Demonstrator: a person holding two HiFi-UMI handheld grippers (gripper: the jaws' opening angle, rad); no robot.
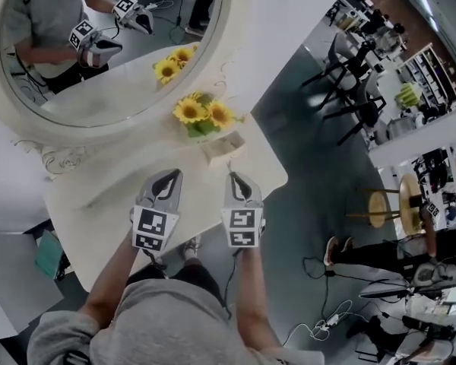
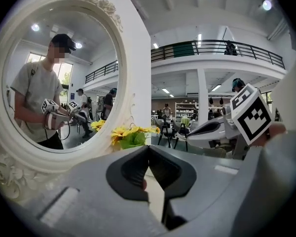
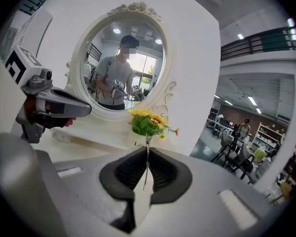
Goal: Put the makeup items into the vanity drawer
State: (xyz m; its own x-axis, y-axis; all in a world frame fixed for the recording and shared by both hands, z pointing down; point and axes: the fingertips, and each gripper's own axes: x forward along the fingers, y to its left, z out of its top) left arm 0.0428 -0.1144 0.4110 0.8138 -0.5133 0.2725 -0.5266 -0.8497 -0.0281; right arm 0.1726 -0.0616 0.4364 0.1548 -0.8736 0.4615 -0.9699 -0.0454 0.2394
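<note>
Holding both claws side by side over the near edge of the vanity top [image 1: 106, 234], you have them close together but not touching, and both point across the top toward the wall behind it. Your left claw [image 1: 169, 176] is closed, its dark pads [image 2: 130, 174] meeting at the tips. A small reddish speck sits against the left pad, too small to identify, and nothing else is between the jaws. Your right claw [image 1: 237, 178] is closed too, with only a hairline slit between its ribbed pads [image 3: 163, 174] and nothing gripped. Straight ahead of both claws, nearly on the line between them, a bunch of sunflowers [image 1: 203, 112] stands in a small white box [image 1: 223, 147] at the back of the top. The oval mirror [image 1: 76, 90] in its carved white frame rises ahead and to the left of your left claw, and its glass reflects you in a grey T-shirt holding both claws. Black chairs [image 1: 349, 90] stand well off to the right of your right claw, out on the grey floor. None of the views lets you make out the vanity's drawer.
</note>
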